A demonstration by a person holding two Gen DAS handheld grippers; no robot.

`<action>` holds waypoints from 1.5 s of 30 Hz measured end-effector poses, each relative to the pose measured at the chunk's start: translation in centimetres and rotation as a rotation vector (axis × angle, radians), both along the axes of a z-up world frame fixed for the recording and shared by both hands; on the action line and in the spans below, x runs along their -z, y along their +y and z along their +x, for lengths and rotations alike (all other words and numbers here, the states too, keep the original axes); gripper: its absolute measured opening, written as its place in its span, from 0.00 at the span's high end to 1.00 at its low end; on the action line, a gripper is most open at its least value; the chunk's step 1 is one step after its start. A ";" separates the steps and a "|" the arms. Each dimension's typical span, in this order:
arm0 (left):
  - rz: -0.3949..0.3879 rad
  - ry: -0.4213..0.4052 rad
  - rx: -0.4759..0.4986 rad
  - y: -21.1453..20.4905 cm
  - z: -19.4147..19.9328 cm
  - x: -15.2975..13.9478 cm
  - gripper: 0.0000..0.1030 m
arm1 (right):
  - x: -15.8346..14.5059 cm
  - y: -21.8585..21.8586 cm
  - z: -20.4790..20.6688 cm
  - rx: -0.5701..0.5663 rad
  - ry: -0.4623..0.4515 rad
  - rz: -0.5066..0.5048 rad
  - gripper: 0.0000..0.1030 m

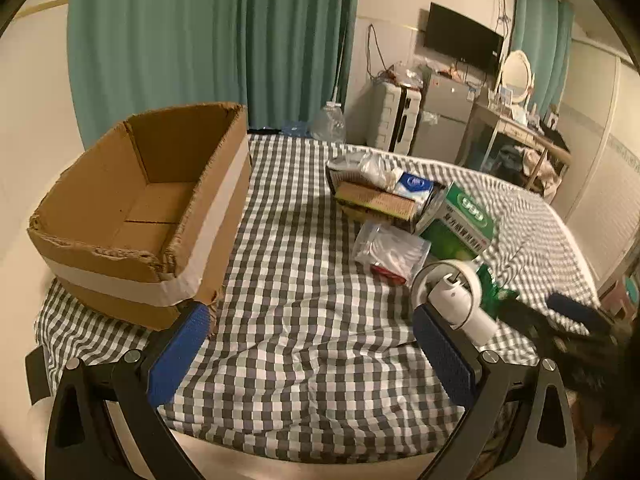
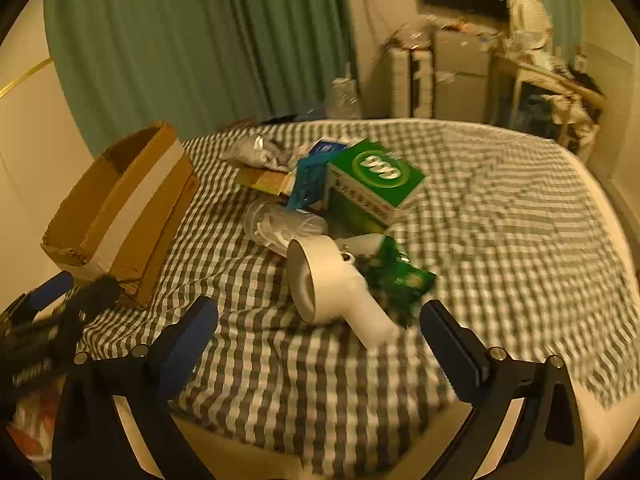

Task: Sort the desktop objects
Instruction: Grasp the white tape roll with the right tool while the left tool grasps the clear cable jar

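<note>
An open, empty cardboard box (image 1: 152,204) stands at the left of the checked tablecloth (image 1: 304,320); it also shows in the right wrist view (image 2: 120,212). A pile lies to the right: a white hair dryer (image 1: 456,296) (image 2: 332,284), a green medicine box (image 1: 460,220) (image 2: 376,176), a clear bag of white sticks (image 1: 392,252) (image 2: 284,224), a green packet (image 2: 400,276), a brown book (image 1: 376,200) and a blue-white pack (image 1: 414,186). My left gripper (image 1: 316,340) is open and empty, near the front edge. My right gripper (image 2: 320,328) is open, just before the hair dryer.
Teal curtains (image 1: 208,40) hang behind the table. A suitcase (image 1: 396,120), a small fridge (image 1: 448,120) and a cluttered dresser with a mirror (image 1: 516,76) stand at the back right. A plastic bottle (image 1: 330,122) stands behind the table.
</note>
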State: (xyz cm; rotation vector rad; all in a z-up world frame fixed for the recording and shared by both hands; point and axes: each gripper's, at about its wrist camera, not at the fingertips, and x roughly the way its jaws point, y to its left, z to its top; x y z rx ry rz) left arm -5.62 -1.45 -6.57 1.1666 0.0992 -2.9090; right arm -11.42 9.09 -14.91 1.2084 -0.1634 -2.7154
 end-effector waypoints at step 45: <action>-0.128 -0.101 0.458 9.0 -17.0 8.3 0.00 | 1.7 8.8 -5.4 0.084 -0.063 -0.208 0.72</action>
